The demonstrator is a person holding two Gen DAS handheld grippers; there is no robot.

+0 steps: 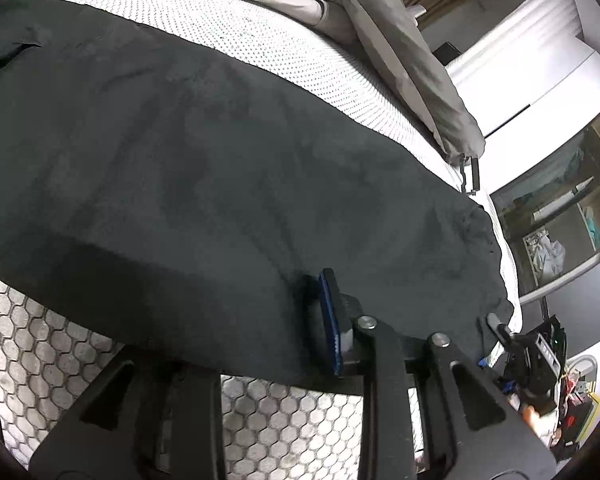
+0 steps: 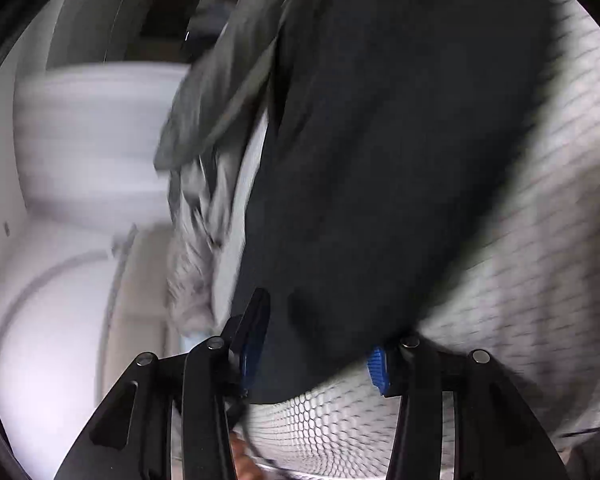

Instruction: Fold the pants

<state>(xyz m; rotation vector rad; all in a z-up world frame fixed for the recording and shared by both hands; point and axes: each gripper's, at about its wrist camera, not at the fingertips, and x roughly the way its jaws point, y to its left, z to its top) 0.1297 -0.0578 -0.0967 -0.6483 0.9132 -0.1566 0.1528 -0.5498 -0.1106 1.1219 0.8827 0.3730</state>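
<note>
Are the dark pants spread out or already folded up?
Spread out. The dark pants lie long and flat along the mattress edge; whether they are doubled lengthwise, cannot tell.

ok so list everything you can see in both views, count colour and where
pants: one, black, spread across the mattress, near edge hanging over its side
mattress: one, white dotted top, hexagon-quilted side below the pants
bedding: one crumpled heap, grey-beige, far side of the mattress
wardrobe doors: white, count unclear, beyond the bed
shelf unit: one, open, holding clothes, at right
clutter: dark bag and small items on the floor, lower right, unclear
left gripper: one, black with blue pads, at the pants' near edge, second finger hidden by cloth
right gripper: one, black with blue pads, jaws apart, pants' end between them, blurred
</note>
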